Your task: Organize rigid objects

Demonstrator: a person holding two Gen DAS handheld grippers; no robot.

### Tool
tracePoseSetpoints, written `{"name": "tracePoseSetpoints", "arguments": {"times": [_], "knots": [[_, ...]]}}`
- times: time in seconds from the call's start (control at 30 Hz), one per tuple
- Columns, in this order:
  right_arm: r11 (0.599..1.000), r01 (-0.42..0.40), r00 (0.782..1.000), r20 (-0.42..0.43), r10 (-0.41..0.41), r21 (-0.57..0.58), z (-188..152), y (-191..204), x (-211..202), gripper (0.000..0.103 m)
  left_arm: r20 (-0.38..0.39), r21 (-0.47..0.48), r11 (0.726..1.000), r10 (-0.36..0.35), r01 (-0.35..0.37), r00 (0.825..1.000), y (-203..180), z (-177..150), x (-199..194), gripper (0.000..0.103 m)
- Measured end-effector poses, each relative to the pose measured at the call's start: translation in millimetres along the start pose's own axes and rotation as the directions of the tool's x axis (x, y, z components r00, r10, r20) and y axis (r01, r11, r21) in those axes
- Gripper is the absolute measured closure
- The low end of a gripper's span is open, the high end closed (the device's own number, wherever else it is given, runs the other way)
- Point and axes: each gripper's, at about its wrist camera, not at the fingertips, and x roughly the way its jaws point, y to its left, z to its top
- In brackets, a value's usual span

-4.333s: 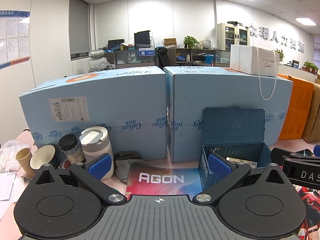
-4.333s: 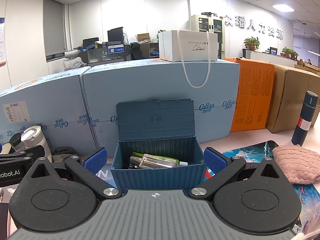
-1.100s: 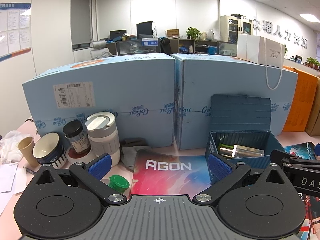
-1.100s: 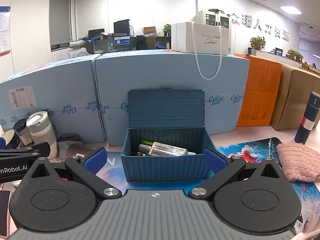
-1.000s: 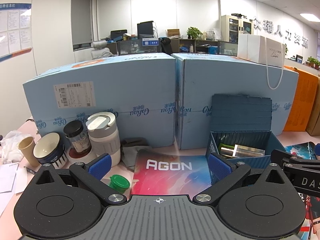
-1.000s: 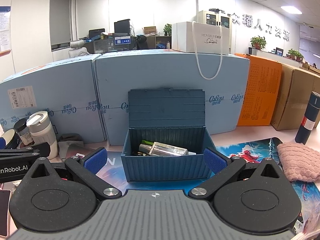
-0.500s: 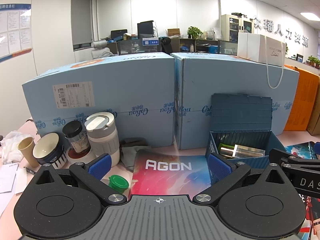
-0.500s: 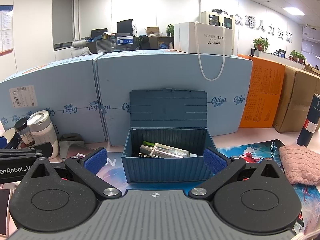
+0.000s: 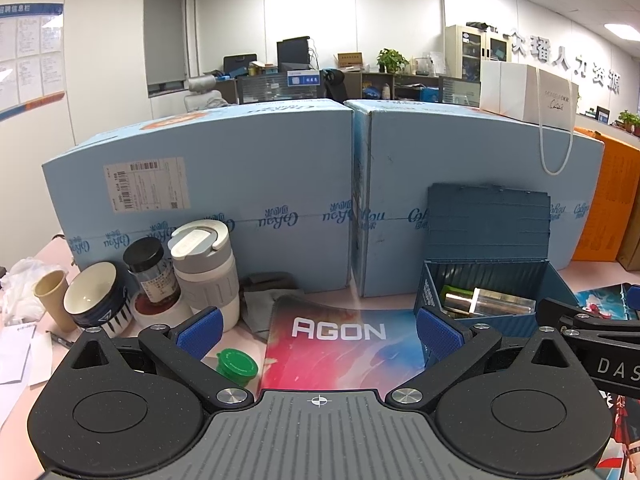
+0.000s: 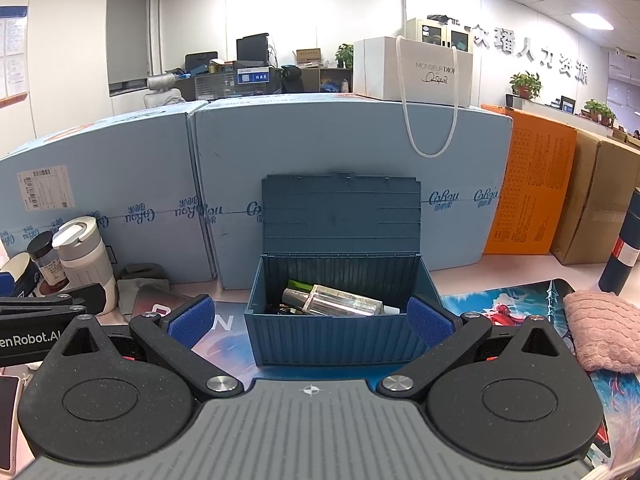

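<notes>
An office: desks with monitors (image 9: 294,54), a filing cabinet (image 10: 440,32) and wall lettering (image 9: 566,66) behind.

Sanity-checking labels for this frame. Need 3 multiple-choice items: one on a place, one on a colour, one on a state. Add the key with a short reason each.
1. Where does the green cap lie?
A. inside the blue box
B. on the desk, just left of the mouse mat
C. on top of the white tumbler

2. What colour is the towel at the right of the desk?
A. pink
B. green
C. black

3. What is the state of the blue box?
A. lid shut
B. lid up, nothing inside
C. lid up, things inside

Key: 1 B, the cap sits on the bare desk beside the mouse mat, in front of the white tumbler. 2 A, the knitted towel is pink. 3 C, the lid stands upright behind the box and a shiny silver item lies inside.
</notes>
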Motion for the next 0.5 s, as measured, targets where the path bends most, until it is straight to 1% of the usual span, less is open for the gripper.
{"name": "tracePoseSetpoints", "arguments": {"times": [0.5], "knots": [[1.000, -0.002, 1.000, -0.009, 0.002, 0.004, -1.4, 0.4, 3.6, 0.000, -0.009, 0.001, 1.000, -0.005, 0.005, 1.000, -0.9, -0.3, 4.0, 0.000]]}}
